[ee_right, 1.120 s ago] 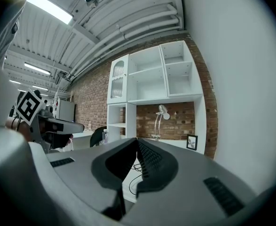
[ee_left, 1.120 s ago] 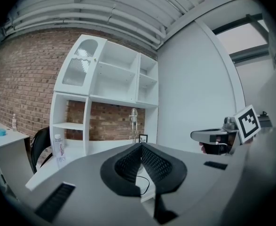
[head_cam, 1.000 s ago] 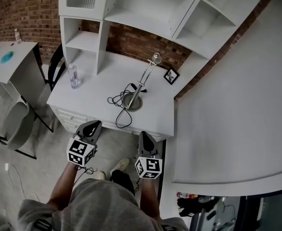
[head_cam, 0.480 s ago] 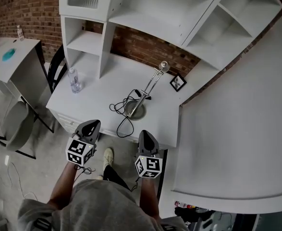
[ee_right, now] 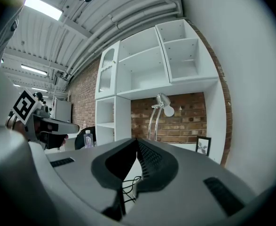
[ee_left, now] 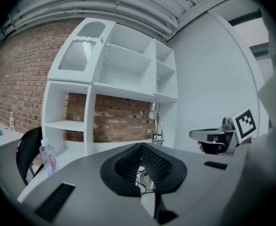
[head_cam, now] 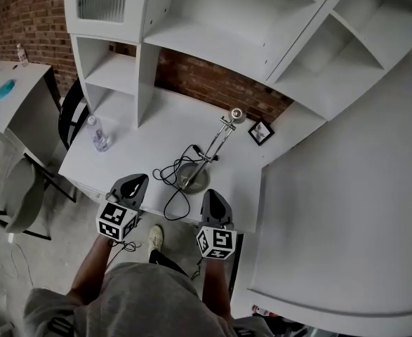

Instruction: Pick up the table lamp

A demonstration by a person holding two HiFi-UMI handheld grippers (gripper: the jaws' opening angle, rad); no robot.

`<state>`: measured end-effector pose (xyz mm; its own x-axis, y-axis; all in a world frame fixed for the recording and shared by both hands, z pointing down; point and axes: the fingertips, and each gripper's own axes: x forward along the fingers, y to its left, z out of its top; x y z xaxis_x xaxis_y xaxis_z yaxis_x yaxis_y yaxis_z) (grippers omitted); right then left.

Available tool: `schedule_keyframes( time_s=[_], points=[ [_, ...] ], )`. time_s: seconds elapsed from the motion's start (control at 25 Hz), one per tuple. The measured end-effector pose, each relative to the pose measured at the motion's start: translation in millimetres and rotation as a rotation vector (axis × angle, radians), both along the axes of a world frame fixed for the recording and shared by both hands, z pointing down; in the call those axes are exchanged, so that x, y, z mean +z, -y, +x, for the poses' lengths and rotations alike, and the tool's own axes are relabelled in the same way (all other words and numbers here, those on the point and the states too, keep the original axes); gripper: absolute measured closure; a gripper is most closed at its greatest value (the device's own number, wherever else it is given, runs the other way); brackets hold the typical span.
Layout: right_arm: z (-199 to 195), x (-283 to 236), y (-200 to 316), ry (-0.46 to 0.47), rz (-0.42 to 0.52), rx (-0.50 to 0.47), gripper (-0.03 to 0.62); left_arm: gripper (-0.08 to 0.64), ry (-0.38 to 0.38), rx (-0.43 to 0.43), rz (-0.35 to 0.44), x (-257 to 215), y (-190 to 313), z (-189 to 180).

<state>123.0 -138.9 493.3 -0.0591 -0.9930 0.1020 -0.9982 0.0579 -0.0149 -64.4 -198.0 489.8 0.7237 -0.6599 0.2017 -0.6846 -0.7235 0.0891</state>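
Even, muted light; a ceiling strip light (ee_right: 43, 7) glares overhead. Shadows on the white tabletop (head_cam: 139, 142) are faint. Both gripper views bulge, black-cornered, foreground soft.

Brick wall (head_cam: 206, 84), white hutch desk (head_cam: 144, 140) — grey floor (head_cam: 41, 253)

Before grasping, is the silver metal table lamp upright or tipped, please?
Upright: the silver table lamp stands on its round base on the white desk.
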Motion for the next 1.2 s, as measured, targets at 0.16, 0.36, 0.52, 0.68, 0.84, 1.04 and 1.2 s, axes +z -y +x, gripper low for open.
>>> schedule_keyframes(
  time_s=[0.16,0.36,0.52,0.68,0.84,1.04,1.2],
  points=[
    [13,11,26,0.009,-0.016,-0.001,0.569,0.555,0.006,-0.001,-0.016,9,24,11],
    [21,27,56,0.014,-0.045,-0.010,0.569,0.555,0.022,-0.006,-0.040,22,51,20],
    [23,40,70,0.020,-0.072,-0.018,0.569,0.556,0.041,0.006,-0.068,34,65,31],
    [28,52,77,0.034,-0.094,-0.011,0.569,0.555,0.053,0.027,-0.079,43,73,41],
    [31,62,82,0.046,-0.109,-0.010,0.569,0.555,0.071,0.043,-0.099,54,77,47],
    [31,69,89,0.048,-0.115,-0.003,0.568,0.555,0.078,0.040,-0.115,60,81,48],
    [34,73,96,0.037,-0.119,0.016,0.568,0.555,0.085,0.038,-0.117,62,84,48]
  ],
)
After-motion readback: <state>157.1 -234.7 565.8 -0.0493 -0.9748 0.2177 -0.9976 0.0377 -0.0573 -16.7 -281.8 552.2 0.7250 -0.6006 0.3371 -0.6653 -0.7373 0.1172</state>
